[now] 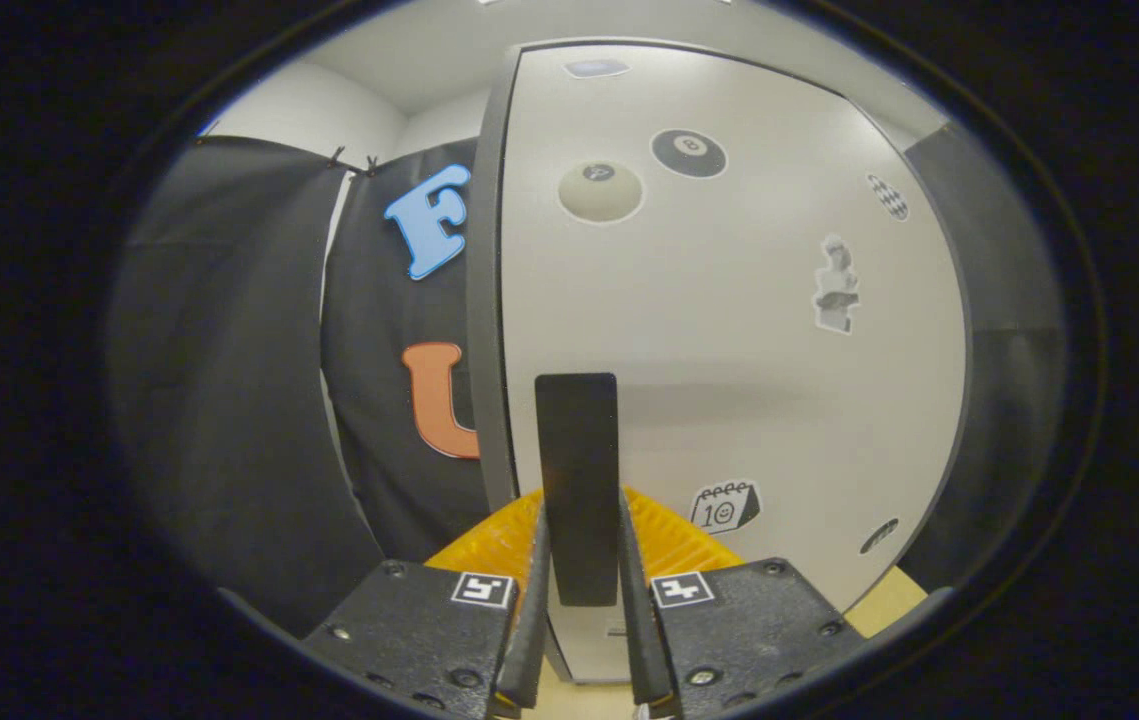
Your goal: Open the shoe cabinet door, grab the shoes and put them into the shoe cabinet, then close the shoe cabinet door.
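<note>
The white shoe cabinet door (pixel 729 330) stands close in front of me, with several stickers on its face. A dark upright bar handle (pixel 577 480) is fixed near the door's left edge. My gripper (pixel 581 560) has one finger on each side of that handle, both pressing against it. A dark cabinet side panel (pixel 485 300) runs along the left of the door, and I cannot tell whether the door is ajar.
Black booth cloth (pixel 229 400) hangs to the left of the cabinet. A darker panel (pixel 1009 350) borders the door on the right. A strip of light wooden floor (pixel 889 600) shows under the door's lower right corner.
</note>
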A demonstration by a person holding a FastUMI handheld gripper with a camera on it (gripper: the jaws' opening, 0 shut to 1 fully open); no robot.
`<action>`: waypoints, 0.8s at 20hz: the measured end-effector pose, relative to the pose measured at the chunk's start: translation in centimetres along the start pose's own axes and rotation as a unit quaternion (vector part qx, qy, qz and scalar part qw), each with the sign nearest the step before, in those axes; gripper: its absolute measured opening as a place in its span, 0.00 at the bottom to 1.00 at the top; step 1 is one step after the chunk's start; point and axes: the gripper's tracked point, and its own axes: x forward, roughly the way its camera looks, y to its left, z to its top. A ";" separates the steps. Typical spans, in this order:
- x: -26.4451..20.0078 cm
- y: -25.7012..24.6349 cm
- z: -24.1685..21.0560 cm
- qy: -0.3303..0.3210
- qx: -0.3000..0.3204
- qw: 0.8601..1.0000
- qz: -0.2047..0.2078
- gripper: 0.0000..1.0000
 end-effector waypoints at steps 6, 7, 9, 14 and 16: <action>0.0 -0.2 -0.4 0.007 -0.005 1.000 -0.020 0.29; -0.2 -0.2 -0.5 0.010 -0.011 1.000 -0.022 0.29; -0.5 -0.3 -0.7 0.017 -0.016 1.000 -0.020 0.29; -2.5 -0.2 -0.7 0.035 -0.036 0.999 0.008 0.29; -3.9 0.0 -0.7 0.041 -0.038 0.998 0.021 0.29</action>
